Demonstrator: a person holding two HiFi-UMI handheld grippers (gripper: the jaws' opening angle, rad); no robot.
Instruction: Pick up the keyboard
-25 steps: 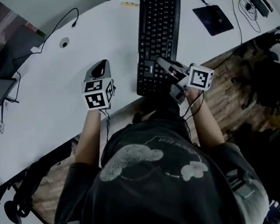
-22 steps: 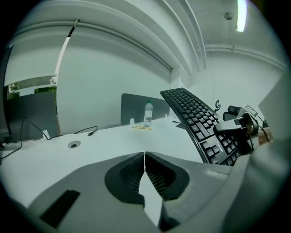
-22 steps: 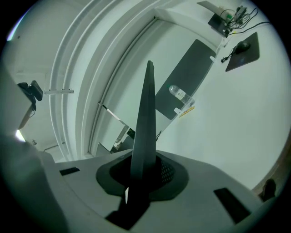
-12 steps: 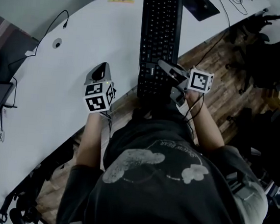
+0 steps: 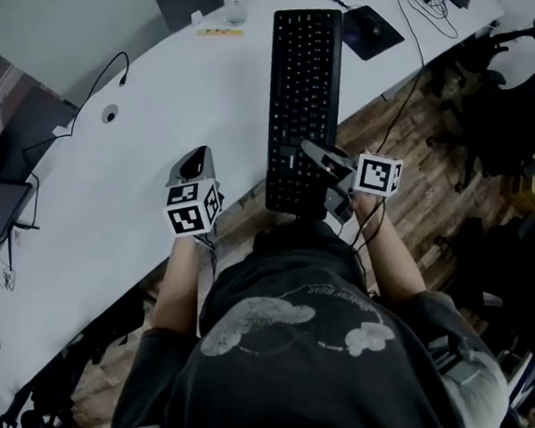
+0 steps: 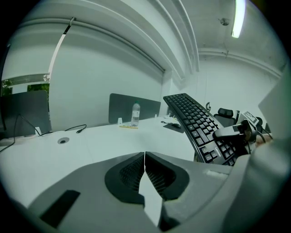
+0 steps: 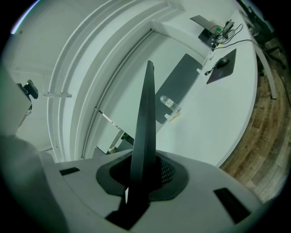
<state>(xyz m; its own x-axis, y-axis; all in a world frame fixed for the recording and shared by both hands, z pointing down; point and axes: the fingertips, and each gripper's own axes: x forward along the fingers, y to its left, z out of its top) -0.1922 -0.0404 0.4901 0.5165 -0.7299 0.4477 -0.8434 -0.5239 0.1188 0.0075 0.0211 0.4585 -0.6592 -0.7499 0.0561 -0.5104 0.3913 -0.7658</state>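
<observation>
Your right claw pinches the keyboard by its near end, at the bench's front edge. Its long, unsupported far end could twist it loose. Your left claw is pressed together, empty.

Ahead of my left gripper the white counter carries a water bottle and a yellow strip; to that gripper's left, a black cable and a round grommet. A dark mouse pad lies beyond my right gripper.
</observation>
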